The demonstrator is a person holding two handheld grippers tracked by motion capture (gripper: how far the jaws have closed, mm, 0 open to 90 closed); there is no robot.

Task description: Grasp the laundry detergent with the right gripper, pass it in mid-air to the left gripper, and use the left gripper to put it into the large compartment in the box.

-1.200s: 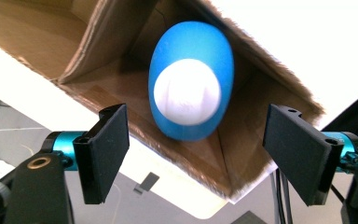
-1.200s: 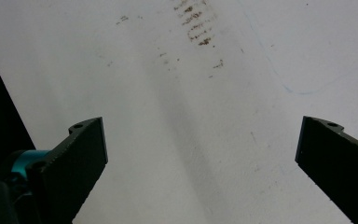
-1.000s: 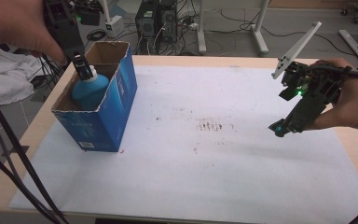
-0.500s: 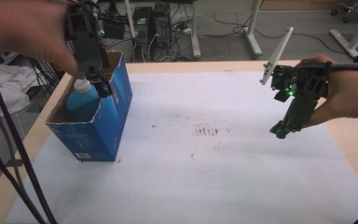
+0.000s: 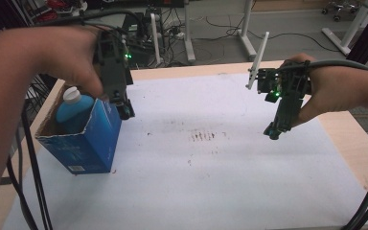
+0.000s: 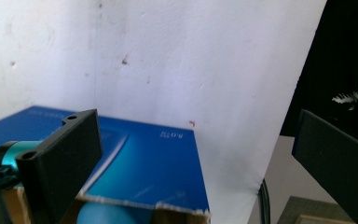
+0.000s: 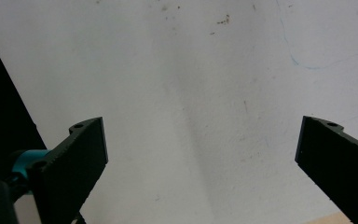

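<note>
A blue cardboard box point(image 5: 93, 139) stands open at the table's left with a blue bottle point(image 5: 74, 108), white-capped, upright inside it. My left gripper point(image 5: 126, 111) hangs just past the box's right rim, apart from the bottle. Its jaws have just been opening, and in the left gripper view they stand wide with nothing between them, above the box's blue side point(image 6: 154, 163). My left gripper point(image 6: 196, 126) looks down on that side and the white sheet. My right gripper point(image 5: 273, 132) hovers over the table's right part, and in its own view my right gripper point(image 7: 200, 126) is open and holds nothing.
A white sheet point(image 5: 211, 187) with faint brown marks covers the wooden table point(image 5: 352, 139). Black cables point(image 5: 28, 167) hang along the left edge. Table legs and equipment point(image 5: 187, 33) stand on the floor beyond the far edge.
My left gripper has let go of the bottle's top and moved right, off the bottle to the box's right rim. The bottle stays in the box. My right gripper has hardly moved.
</note>
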